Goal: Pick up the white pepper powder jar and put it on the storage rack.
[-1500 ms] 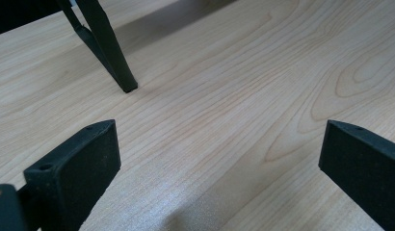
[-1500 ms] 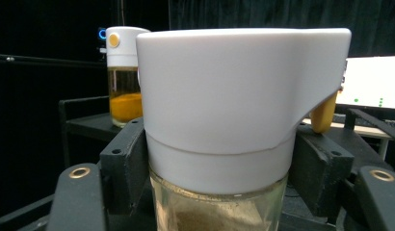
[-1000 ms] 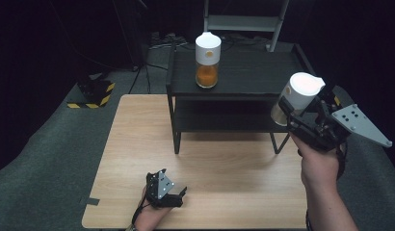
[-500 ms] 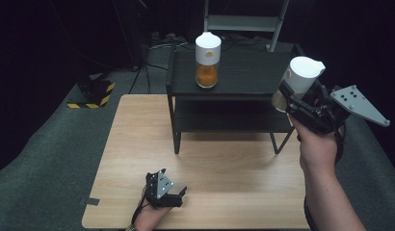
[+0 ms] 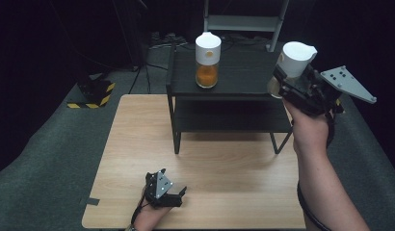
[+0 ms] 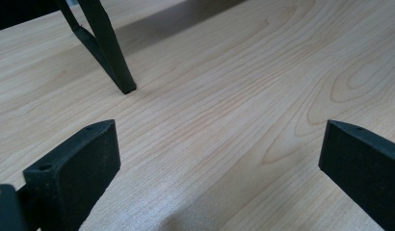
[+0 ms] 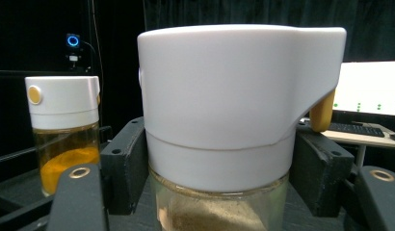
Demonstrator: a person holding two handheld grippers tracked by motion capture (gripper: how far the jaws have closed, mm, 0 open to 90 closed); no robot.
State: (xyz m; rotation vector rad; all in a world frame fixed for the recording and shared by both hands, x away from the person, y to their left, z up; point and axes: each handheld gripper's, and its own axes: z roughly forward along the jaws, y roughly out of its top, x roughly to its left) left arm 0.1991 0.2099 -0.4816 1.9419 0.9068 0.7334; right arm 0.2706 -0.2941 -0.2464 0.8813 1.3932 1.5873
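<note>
A glass jar (image 5: 296,58) with a white spouted lid and tan powder inside hangs in the air just past the right end of the black shelf (image 5: 243,82). My right gripper (image 5: 286,83) is shut on its glass body, just under the lid. In the right gripper view the held jar (image 7: 234,110) is close up, with a black pad (image 7: 125,163) on each side. A second white-lidded jar (image 5: 207,65) with orange powder stands upright on the shelf top, also seen as the orange-powder jar (image 7: 65,134). My left gripper (image 5: 178,192) rests open near the table's front edge, nothing between its jaws (image 6: 219,159).
The two-tier shelf stands on the back of the wooden table (image 5: 224,168); one shelf leg (image 6: 111,57) is ahead of the left gripper. A yellow-and-black striped object (image 5: 92,94) lies on the floor at left. A metal frame (image 5: 243,21) stands behind the shelf.
My right gripper has lifted the tan-powder jar and carried it up to the level of the shelf top at its right end. The left gripper has stayed put.
</note>
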